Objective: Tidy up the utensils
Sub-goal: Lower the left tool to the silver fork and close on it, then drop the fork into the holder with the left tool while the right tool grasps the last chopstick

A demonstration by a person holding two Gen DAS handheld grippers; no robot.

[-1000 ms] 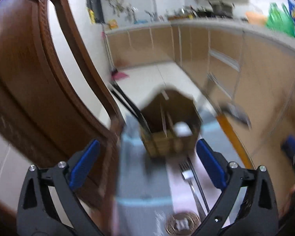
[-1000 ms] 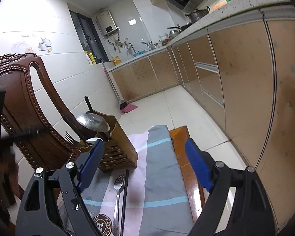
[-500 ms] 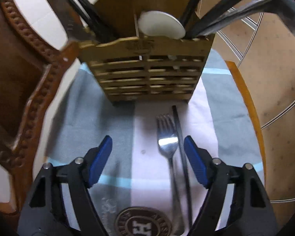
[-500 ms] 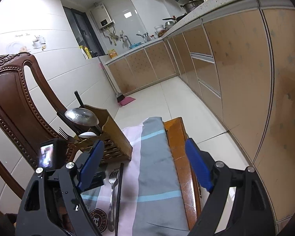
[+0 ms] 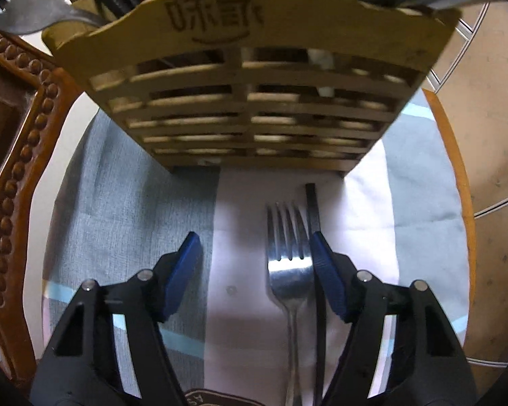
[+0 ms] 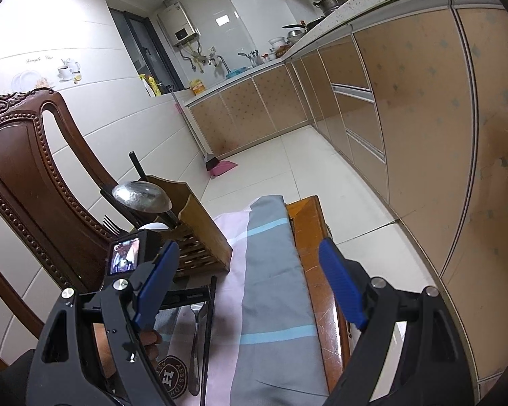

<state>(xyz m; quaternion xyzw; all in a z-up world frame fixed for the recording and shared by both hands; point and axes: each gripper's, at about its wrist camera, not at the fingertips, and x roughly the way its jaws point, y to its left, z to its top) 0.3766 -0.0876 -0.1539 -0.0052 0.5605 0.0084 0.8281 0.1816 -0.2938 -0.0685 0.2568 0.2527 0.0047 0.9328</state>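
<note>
Left gripper (image 5: 254, 253) jaws were closing, nothing pinched; right gripper (image 6: 250, 277) spread, idle; fork (image 5: 289, 270) and chopstick (image 5: 313, 209) remained outside caddy (image 5: 254, 101)

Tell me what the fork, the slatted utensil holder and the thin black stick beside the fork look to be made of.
Fork: polished metal, probably stainless steel; bright glare on its neck.
Utensil holder: light wood or bamboo, matte, with open slats and burnt-in characters.
Black stick: dark, matte, square-ended, likely a chopstick; plastic or lacquered wood, cannot tell.
</note>
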